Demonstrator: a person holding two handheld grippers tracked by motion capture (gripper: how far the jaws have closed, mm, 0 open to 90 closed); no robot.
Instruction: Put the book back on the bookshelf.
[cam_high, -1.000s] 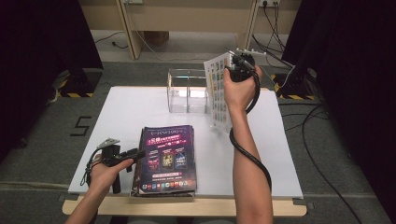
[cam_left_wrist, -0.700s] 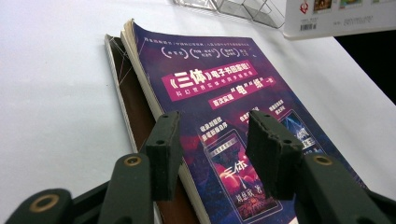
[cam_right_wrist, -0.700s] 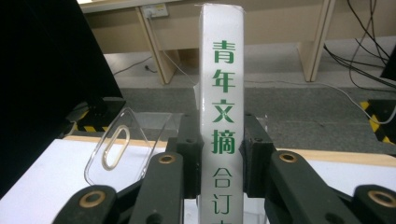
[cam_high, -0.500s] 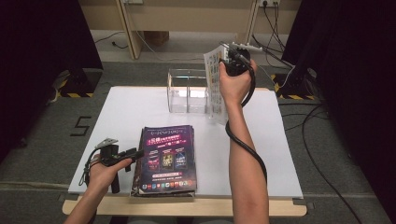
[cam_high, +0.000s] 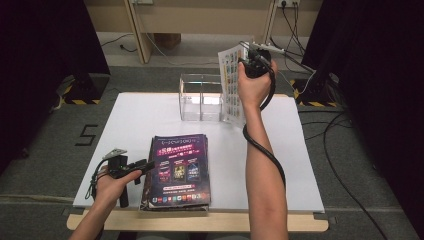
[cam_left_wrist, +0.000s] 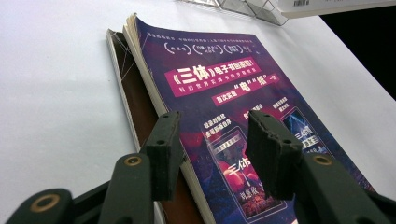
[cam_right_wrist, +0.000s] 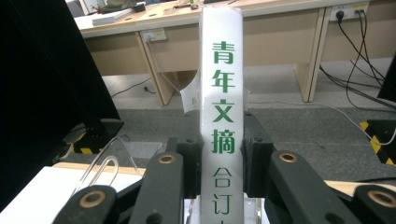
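Since the earlier frame, the right gripper (cam_high: 254, 59) has carried its white bound volume (cam_high: 231, 85) leftward toward 11 o'clock, jaws clamped on the spine, upright above the clear acrylic rack (cam_high: 201, 97). At 7 o'clock the left gripper (cam_high: 142, 165) rests on the bench (cam_high: 140, 115), jaws apart over the edge of the purple magazine (cam_high: 178, 167), which tops 1 stack.

White bound volume (cam_right_wrist: 221, 107) upright, held above clear rack (cam_high: 200, 97); spine green-lettered.
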